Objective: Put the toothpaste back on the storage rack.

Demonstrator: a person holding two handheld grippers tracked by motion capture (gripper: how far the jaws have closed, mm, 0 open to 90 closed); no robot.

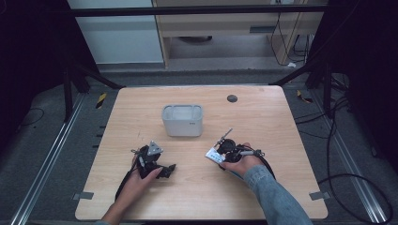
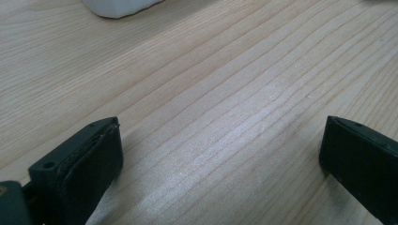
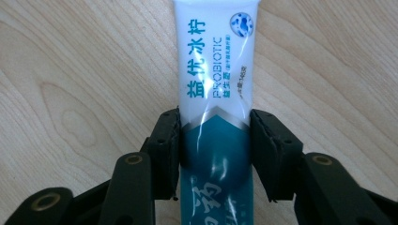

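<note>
Right hand-held gripper (image 3: 215, 154) clamps toothpaste tube (image 3: 217, 79) between jaws

Toothpaste tube (image 3: 217, 93): white upper part with teal lettering and a round blue-white emblem at 1 o'clock, silver chevron band, teal lower part with white characters. Right gripper (image 3: 215, 154) black, brass-coloured rivets. Left gripper (image 2: 220, 154) black. Table (image 1: 263, 187) light wood, fine grain lines, dark round cap at 12 o'clock. Bin (image 1: 182, 120) pale grey. Sleeve (image 1: 274, 197) blue denim. Floor tape (image 1: 101, 100) yellow-black stripes.
</note>
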